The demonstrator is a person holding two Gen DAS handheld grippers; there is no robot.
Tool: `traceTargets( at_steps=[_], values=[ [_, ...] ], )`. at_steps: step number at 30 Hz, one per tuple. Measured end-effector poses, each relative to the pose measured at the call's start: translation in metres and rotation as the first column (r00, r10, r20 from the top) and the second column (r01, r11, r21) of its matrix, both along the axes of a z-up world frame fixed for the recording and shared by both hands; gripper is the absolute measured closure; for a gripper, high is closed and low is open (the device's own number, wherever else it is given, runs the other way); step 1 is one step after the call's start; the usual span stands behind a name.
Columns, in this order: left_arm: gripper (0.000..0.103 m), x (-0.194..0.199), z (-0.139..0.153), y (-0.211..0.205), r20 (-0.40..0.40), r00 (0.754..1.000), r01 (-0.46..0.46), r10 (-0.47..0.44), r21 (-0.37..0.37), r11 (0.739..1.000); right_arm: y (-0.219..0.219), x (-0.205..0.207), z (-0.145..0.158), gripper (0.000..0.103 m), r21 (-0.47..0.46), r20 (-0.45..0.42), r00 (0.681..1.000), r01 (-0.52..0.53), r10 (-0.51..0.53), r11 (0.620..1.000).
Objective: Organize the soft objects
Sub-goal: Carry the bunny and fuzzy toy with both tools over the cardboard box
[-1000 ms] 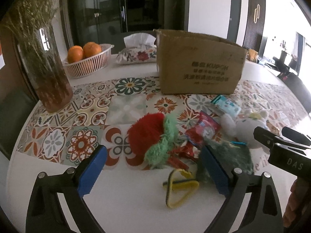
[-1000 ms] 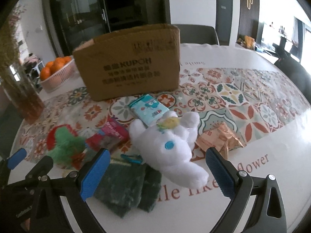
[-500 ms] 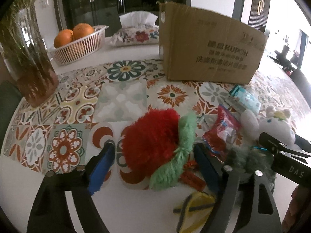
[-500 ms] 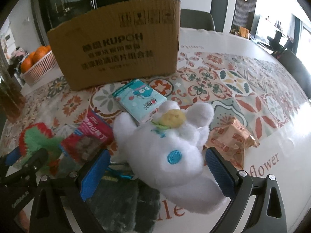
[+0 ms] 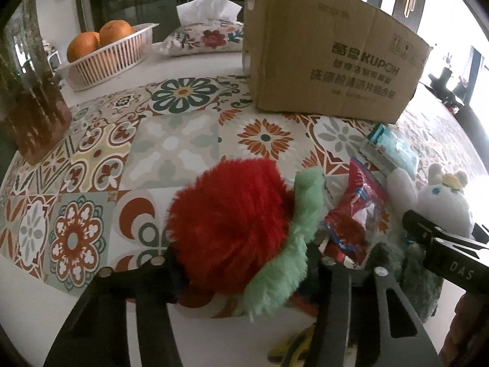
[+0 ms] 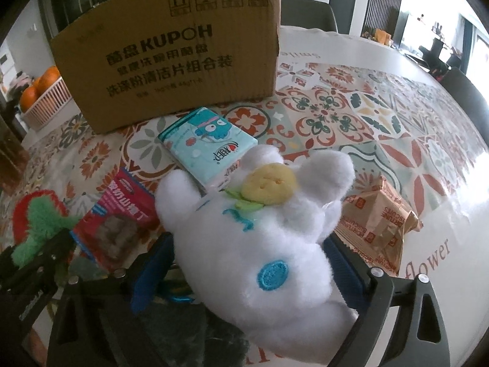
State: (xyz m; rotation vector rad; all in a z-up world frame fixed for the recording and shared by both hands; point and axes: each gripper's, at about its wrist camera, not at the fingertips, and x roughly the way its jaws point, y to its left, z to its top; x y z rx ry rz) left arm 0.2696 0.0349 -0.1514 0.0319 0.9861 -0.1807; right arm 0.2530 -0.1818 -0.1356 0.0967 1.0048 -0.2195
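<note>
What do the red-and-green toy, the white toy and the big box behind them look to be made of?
Red-and-green toy: long shaggy plush, judging by its loose fuzzy pile. White toy: short, dense plush with an embroidered blue patch and a felt-like yellow flower. Big box: matte brown corrugated cardboard, with creases, printed lettering and a fluted edge along the corner.
</note>
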Motion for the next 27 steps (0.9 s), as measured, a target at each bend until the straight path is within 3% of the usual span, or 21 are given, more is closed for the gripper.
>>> traceTargets(
  at_steps=[8,15,27],
  values=[
    [0.063,-0.004,0.009,-0.007,0.033,0.999,0.021,-0.022,0.026,0.999,-0.006,-0.005,0.003,0.023,0.025,0.009,1.0,-0.008,0.007,1.0],
    [0.064,-0.018,0.028,-0.01,0.085,0.996,0.027,-0.029,0.032,0.999,-0.007,-0.017,0.015,0.024,0.051,0.04,0.999,-0.024,0.021,0.998],
    [0.064,-0.048,0.073,-0.017,0.137,0.99,0.037,-0.035,-0.012,0.999,-0.007,-0.039,0.062,0.024,0.062,0.159,0.984,-0.089,0.078,0.994]
  ],
)
